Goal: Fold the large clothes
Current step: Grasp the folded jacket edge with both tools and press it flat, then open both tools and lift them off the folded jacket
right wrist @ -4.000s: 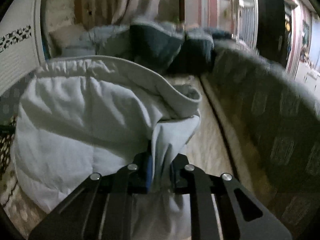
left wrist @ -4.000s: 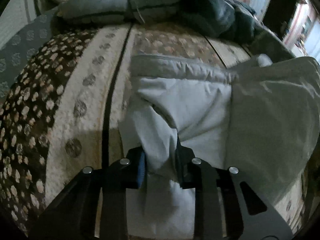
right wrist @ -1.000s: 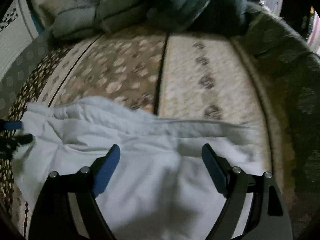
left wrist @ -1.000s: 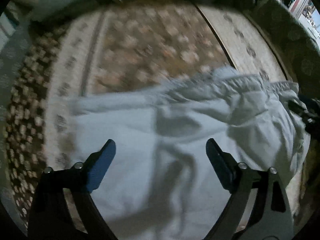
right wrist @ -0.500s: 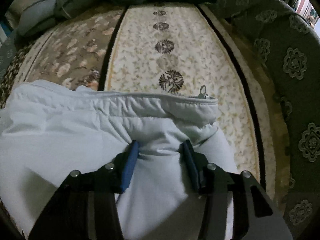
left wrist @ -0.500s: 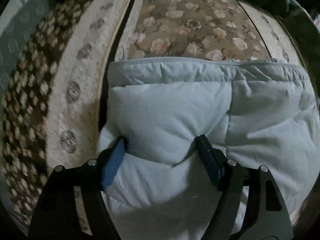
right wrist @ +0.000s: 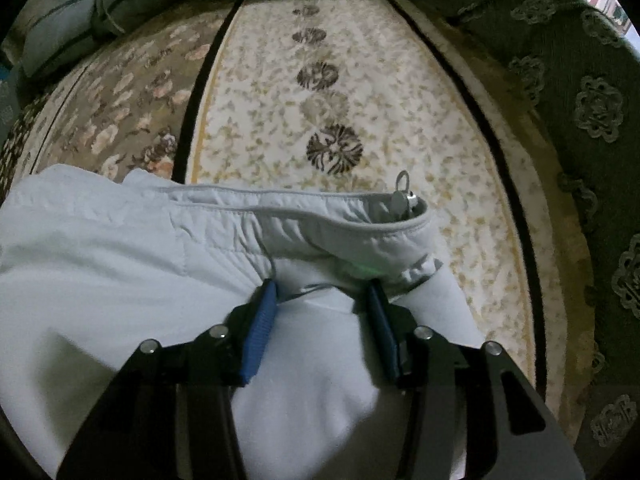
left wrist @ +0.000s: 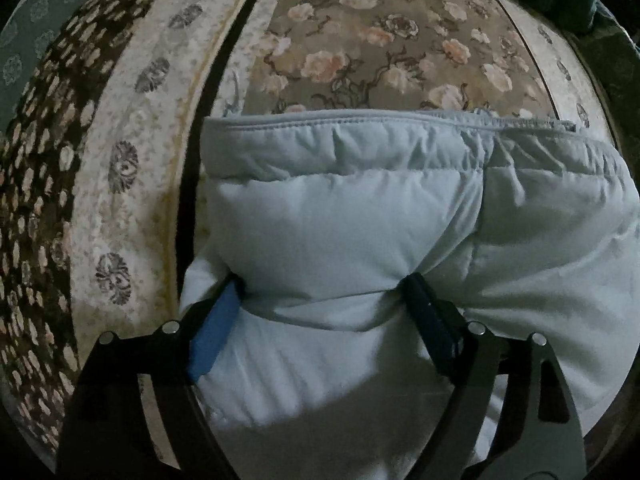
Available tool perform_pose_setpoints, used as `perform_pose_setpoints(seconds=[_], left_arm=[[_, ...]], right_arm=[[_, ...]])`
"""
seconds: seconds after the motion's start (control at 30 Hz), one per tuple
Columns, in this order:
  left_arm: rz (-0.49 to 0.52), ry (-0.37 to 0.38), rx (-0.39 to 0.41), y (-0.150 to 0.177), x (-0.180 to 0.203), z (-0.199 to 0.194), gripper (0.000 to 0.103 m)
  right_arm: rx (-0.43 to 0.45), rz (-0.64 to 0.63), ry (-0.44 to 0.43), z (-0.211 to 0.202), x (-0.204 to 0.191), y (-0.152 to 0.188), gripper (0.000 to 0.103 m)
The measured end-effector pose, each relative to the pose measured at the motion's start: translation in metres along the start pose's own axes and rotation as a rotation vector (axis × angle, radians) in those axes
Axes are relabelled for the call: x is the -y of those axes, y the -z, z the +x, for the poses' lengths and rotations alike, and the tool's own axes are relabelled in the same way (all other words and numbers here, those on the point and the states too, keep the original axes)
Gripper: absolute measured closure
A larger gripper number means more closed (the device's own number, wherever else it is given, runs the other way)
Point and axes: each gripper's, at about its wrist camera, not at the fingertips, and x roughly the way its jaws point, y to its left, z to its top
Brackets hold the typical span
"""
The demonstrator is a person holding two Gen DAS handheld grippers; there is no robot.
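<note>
My puffy jacket (left wrist: 352, 220) runs off the picture's bottom edge, and it hides the rug (left wrist: 132, 184) underneath.

Both tools (left wrist: 320, 292) now into jacket (left wrist: 340, 216)

No legible text, label, brand mark, number or sign appears in either wrist view. The pale quilted jacket (left wrist: 360, 220) carries no readable tag, and the carpet (right wrist: 360, 80) bears only floral and medallion ornament, running from 6 toward 12 o'clock.
</note>
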Motion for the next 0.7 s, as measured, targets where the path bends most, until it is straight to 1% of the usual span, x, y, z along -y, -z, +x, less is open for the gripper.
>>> perform_pose_setpoints(seconds=[0.07,0.1,0.17,0.23,0.3,0.37,0.4,0.43,0.47,0.5,0.6,0.7], left_arm=[[0.013,-0.017,0.044,0.006,0.003,-0.016,0.022],[0.020,-0.016,0.064,0.010,0.004,-0.023,0.024],[0.052,0.005,0.124,0.023,0.009,-0.041,0.023],[0.071,0.009,0.173,0.036,0.011,-0.057,0.023],[0.063,0.036,0.212,0.047,0.008,-0.072,0.021],[0.050,0.074,0.261,0.062,0.005,-0.091,0.017],[0.046,0.083,0.292,0.069,0.003,-0.101,0.012],[0.048,0.086,0.309,0.075,0.002,-0.107,0.010],[0.052,0.087,0.328,0.083,0.002,-0.114,0.006],[0.058,0.089,0.340,0.092,0.001,-0.120,0.005],[0.075,0.091,0.336,0.106,0.004,-0.124,0.004],[0.076,0.084,0.363,0.125,0.001,-0.128,0.003]], right_arm=[[0.040,-0.008,0.005,-0.012,0.000,0.005,0.054],[0.072,-0.005,-0.009,-0.023,0.001,0.009,0.052],[0.140,-0.004,-0.057,-0.045,0.003,0.019,0.036],[0.198,0.000,-0.076,-0.066,0.006,0.030,0.029],[0.239,-0.012,-0.109,-0.085,0.007,0.042,0.029],[0.272,-0.041,-0.106,-0.104,0.006,0.051,0.028],[0.293,-0.050,-0.103,-0.113,0.006,0.055,0.027],[0.321,-0.059,-0.105,-0.125,0.006,0.061,0.022],[0.342,-0.059,-0.108,-0.133,0.007,0.065,0.020],[0.367,-0.058,-0.111,-0.142,0.008,0.069,0.019],[0.419,-0.063,-0.108,-0.165,0.009,0.083,0.019],[0.447,-0.068,-0.103,-0.179,0.012,0.094,0.018]])
